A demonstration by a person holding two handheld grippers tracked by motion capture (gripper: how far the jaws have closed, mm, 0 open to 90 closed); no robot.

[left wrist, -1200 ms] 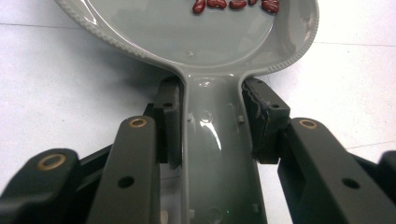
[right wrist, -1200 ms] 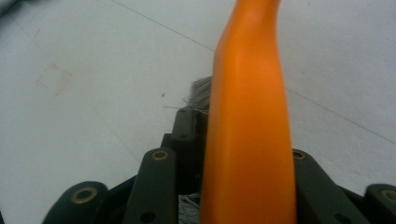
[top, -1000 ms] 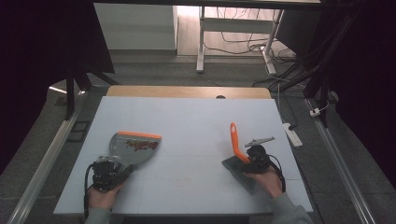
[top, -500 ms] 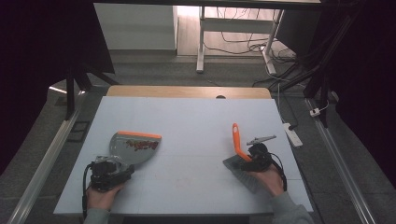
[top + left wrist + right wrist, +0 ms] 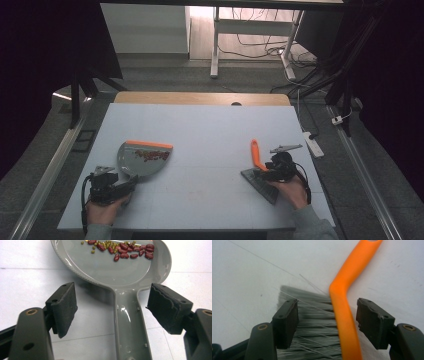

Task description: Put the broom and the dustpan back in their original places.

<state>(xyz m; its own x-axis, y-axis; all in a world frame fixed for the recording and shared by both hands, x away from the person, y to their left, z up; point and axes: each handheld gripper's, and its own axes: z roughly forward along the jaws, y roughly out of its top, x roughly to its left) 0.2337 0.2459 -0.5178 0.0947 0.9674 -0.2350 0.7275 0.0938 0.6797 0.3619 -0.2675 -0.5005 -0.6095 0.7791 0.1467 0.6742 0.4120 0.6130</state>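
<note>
A grey dustpan (image 5: 142, 159) with an orange front lip lies flat on the left of the white desk (image 5: 210, 125), a small heap of red beans (image 5: 130, 250) and green mung beans (image 5: 107, 244) in its scoop; the left claw (image 5: 111, 307) has just been opening and stands released, its pads clear on either side of the pan's handle. On the right, a brush (image 5: 260, 167) with an orange handle and grey bristles lies on the desk, and the right claw (image 5: 328, 322), also just opened, straddles the handle without pressing it.

Dim, dark-edged high view; close views evenly lit, sharp, slight glare.
</note>
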